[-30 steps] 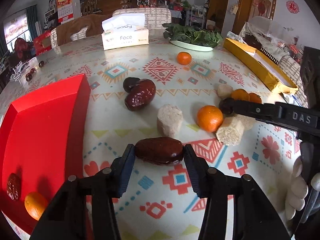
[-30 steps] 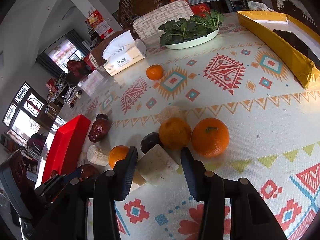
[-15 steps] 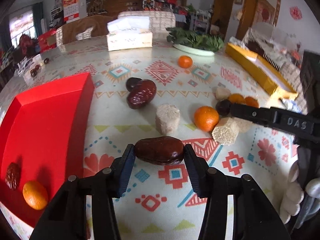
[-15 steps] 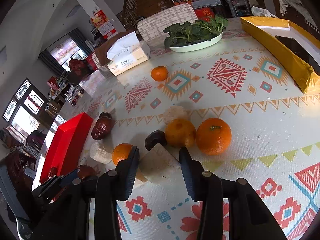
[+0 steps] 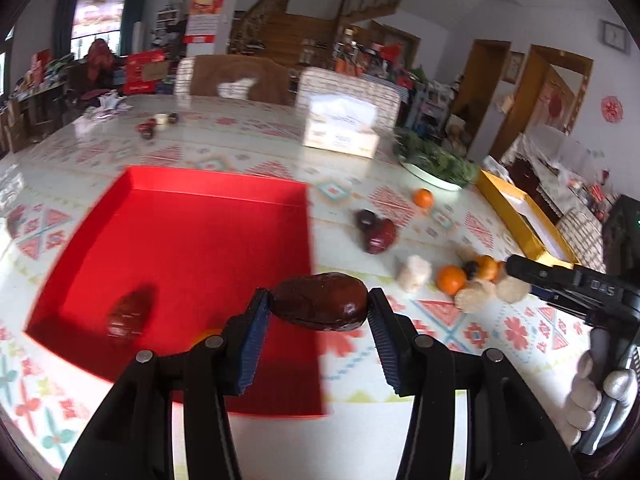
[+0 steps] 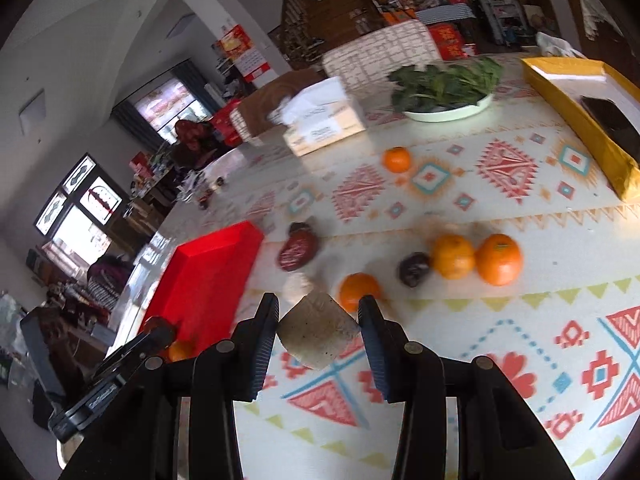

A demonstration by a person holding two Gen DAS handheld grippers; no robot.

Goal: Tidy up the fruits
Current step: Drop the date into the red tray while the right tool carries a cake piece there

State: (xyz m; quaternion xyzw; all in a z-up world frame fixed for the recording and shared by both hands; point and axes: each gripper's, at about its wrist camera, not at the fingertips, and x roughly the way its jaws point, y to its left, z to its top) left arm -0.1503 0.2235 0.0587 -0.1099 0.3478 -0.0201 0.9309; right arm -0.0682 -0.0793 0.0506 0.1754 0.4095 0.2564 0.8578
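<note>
My left gripper [image 5: 319, 298] is shut on a big dark red date [image 5: 320, 305], held in the air over the right edge of the red tray [image 5: 200, 224]. Another date [image 5: 126, 316] lies inside the tray. My right gripper [image 6: 318, 308] is shut on a beige block [image 6: 318, 332], lifted just above the patterned tablecloth. Behind it lie three oranges [image 6: 498, 258] [image 6: 452, 256] [image 6: 358, 290], a dark plum [image 6: 414, 268] and a red date [image 6: 298, 248]. A lone orange [image 6: 396, 159] sits farther back. The red tray [image 6: 208, 276] stands to the left.
A tissue box [image 6: 320, 126], a plate of greens [image 6: 448, 92] and a long yellow box [image 6: 588, 120] stand at the back and right. A pale cylinder [image 5: 414, 272] and more beige pieces [image 5: 472, 300] lie near the oranges. Chairs line the table's far edge.
My left gripper has swung left and up with the date, from the cloth to over the tray's edge. My right gripper has pinched the beige block and raised it off the table.
</note>
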